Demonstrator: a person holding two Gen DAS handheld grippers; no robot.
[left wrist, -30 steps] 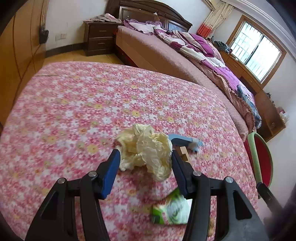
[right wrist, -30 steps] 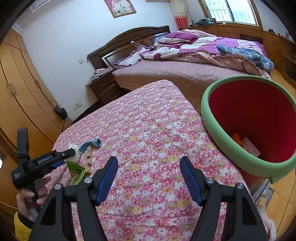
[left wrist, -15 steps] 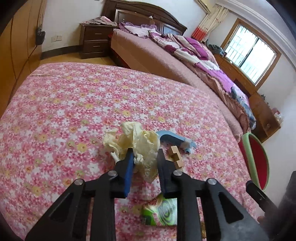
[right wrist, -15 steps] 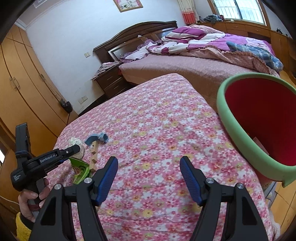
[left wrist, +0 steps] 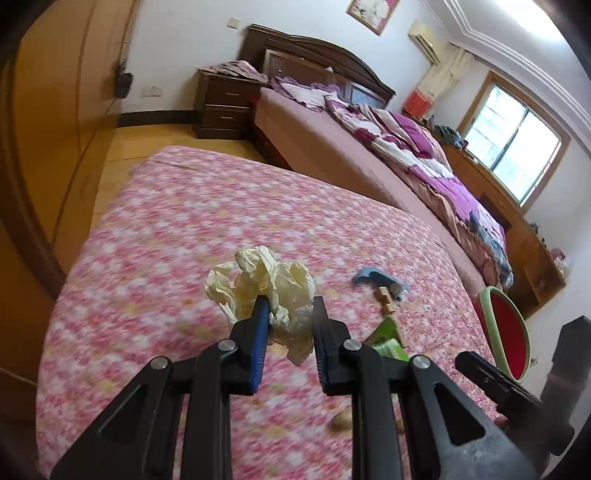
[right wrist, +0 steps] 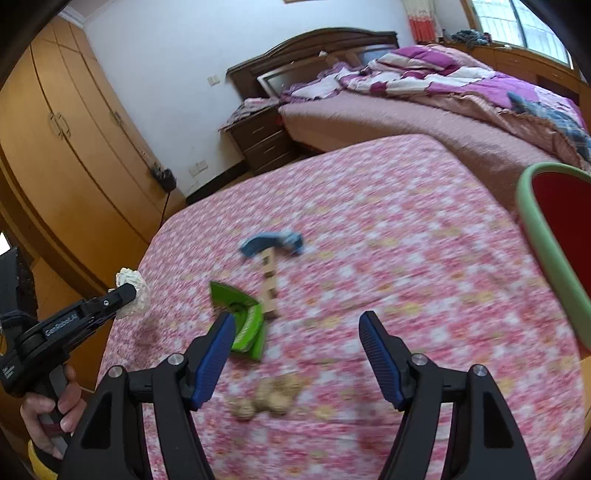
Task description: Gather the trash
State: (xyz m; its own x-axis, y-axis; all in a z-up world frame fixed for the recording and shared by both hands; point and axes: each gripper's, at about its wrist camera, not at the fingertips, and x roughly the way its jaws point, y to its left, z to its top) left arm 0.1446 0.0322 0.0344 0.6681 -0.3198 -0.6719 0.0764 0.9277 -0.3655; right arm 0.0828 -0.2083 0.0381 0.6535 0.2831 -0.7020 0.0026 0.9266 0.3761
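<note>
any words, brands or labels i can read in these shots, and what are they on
"GenRobot.AI" — white lettering along the side of the left gripper, seen from the right wrist view.
Small white label lower on that gripper's body: too small to read.
Green wrapper: print is there, but too blurred to read.
Framed picture on the wall: no legible text.

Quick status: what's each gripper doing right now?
Left gripper: just closed, shut on the crumpled paper ball, lifted off the bedspread.
Right gripper: open, holding nothing.
</note>
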